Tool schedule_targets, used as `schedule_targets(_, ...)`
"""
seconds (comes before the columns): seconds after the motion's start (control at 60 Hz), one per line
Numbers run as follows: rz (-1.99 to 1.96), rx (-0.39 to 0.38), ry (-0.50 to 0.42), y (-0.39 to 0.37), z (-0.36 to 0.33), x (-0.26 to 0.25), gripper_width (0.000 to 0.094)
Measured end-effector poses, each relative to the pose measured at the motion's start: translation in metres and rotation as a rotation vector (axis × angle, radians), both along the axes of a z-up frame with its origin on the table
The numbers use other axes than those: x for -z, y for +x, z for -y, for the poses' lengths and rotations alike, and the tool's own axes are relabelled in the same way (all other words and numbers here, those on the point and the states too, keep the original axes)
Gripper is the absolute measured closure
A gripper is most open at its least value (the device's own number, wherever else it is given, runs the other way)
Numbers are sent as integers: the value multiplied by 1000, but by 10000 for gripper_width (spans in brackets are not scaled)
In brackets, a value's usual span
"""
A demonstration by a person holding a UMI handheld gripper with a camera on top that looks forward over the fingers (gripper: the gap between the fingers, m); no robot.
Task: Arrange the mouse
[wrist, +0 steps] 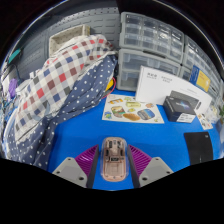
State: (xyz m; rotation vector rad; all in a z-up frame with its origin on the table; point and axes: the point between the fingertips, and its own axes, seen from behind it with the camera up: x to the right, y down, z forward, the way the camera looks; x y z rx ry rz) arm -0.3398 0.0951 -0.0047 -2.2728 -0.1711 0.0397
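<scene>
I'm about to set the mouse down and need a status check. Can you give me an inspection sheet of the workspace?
Surface: blue table, bare ahead of the fingers.
Job's things: mouse held between the fingers.
Clutter: plaid cloth, leaflet, white box, black box, black pad.
Grippers: gripper shut on the mouse.
Cables: nothing seen.
Surroundings: clear plastic drawers behind the table.
</scene>
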Motion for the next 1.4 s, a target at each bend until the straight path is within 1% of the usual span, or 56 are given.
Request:
schedule_targets(0.083, -22, -15, -16, -4, 0, 2, 462)
schedule_targets(0.15, -57, -7, -25, -5, 1, 2, 470)
schedule_targets(0.217, -60, -20, -23, -3, 1, 3, 511)
schedule_targets(0.233, -59, -24, -24, -3, 1, 3, 484)
schedule_targets(0.25, -59, -25, -23, -3, 1, 3, 544)
schedule_targets(0.317, -51, -35, -38, -3, 1, 4, 588)
schedule_targets(0.333, -49, -40, -44, -3, 2, 4, 560)
schedule_targets(0.35, -49, -44, -47, -3, 1, 4, 608)
schedule_targets(0.483, -63, -76, -99, -1, -2, 2, 613)
schedule_targets(0.517, -71, -95, -105, 0, -2, -4, 612)
schedule_targets(0.6, -98, -129, -43, 15, -8, -48, 610)
schedule_targets(0.633, -107, -146, 0, 25, -11, -74, 609)
schedule_targets(0.75, -91, -160, 161, 83, -18, -170, 608)
schedule_targets(0.867, -78, -124, 286, 162, -24, -246, 608)
schedule_targets(0.967, -82, -65, 334, 232, -26, -273, 608)
schedule_targets(1.017, -80, -34, 336, 269, -31, -271, 609)
schedule_targets(1.083, -73, 5, 306, 311, -31, -252, 611)
schedule_targets(1.133, -55, 33, 273, 339, -31, -229, 610)
schedule_targets(1.217, -38, 73, 187, 374, -27, -178, 611)
schedule_targets(1.267, -50, 85, 135, 383, -22, -147, 608)
schedule_targets(1.4, -43, 76, 8, 391, -8, -67, 612)
